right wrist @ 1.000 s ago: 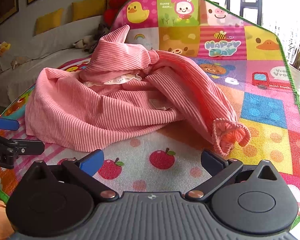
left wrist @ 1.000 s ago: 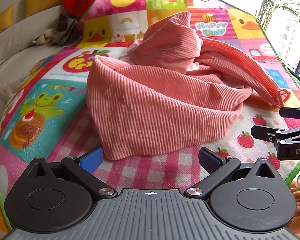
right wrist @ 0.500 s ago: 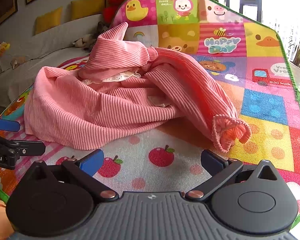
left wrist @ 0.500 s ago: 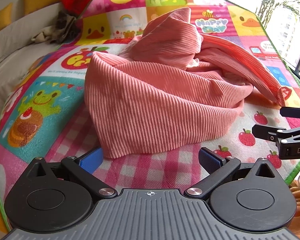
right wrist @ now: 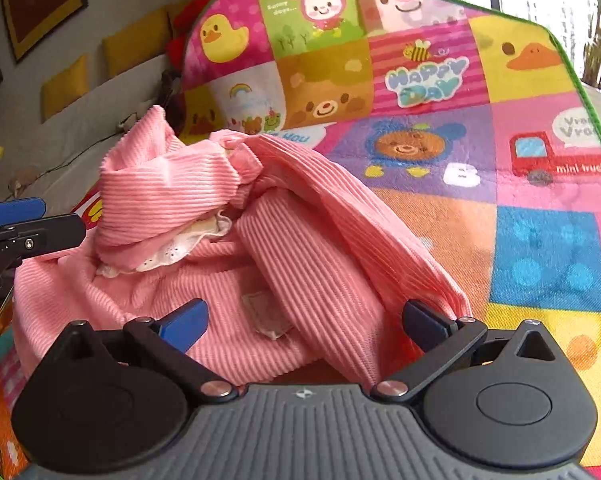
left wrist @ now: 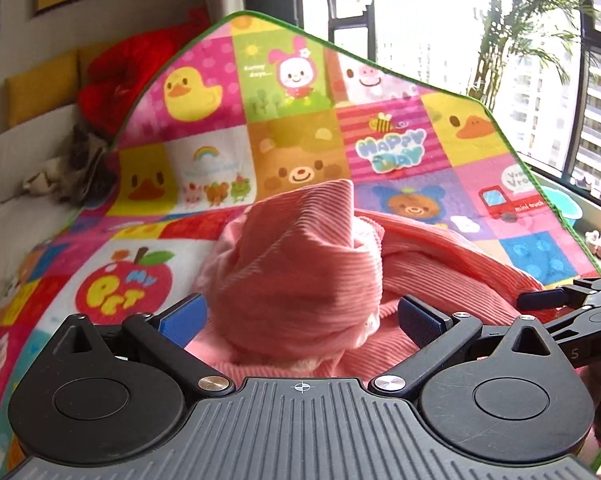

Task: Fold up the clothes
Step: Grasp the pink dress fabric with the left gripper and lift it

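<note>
A pink ribbed garment [right wrist: 204, 264], crumpled into a heap with one corner raised to a peak, white lace trim [right wrist: 172, 250] shown at its folds and a pale label [right wrist: 266, 314] sewn inside, is seen lying on a patchwork cartoon play mat [right wrist: 540, 248]. The left tongs [left wrist: 300, 318] are held wide apart over the heap's peak, with nothing gripped. The right tongs [right wrist: 302, 320] are likewise spread wide over the garment's near edge, beside the label, and nothing is clamped.

The play mat [right wrist: 540, 92] reads "HAPPY DAY", "mini truck" and "MY PET".
</note>
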